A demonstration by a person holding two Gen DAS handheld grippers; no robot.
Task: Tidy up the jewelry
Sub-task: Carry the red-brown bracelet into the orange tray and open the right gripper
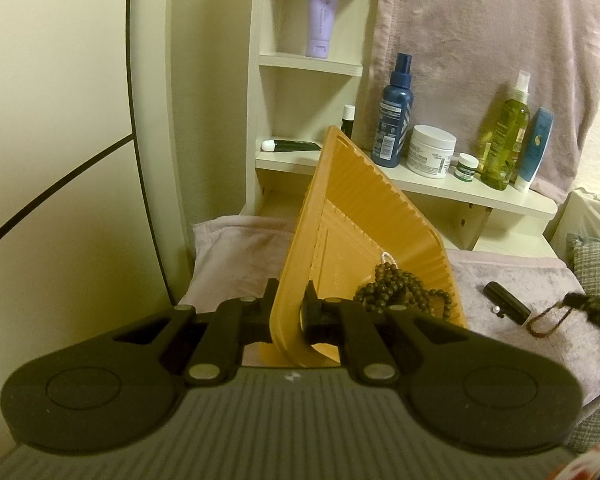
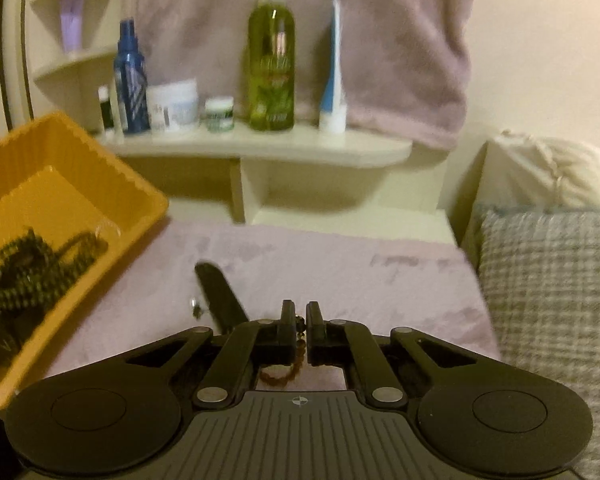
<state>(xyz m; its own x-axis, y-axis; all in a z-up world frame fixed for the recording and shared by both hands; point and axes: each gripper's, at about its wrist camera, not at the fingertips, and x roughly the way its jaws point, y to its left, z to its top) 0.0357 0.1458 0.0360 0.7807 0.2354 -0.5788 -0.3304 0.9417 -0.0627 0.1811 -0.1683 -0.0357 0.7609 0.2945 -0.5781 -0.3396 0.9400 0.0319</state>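
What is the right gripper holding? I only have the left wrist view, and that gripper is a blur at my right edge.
Observer: The right gripper is shut on a brown bead strand, which hangs down between its fingers.
Operator: Is anything else left on the cloth near it?
Observer: Yes, the black stick-shaped item lies just left of the fingers, with a tiny metal piece beside it.
Operator: Does my tray look tipped from that side?
Observer: It does. The yellow tray sits tilted with its far end raised, and the dark beaded necklaces are heaped in its lower part. Your left gripper itself is out of this view.
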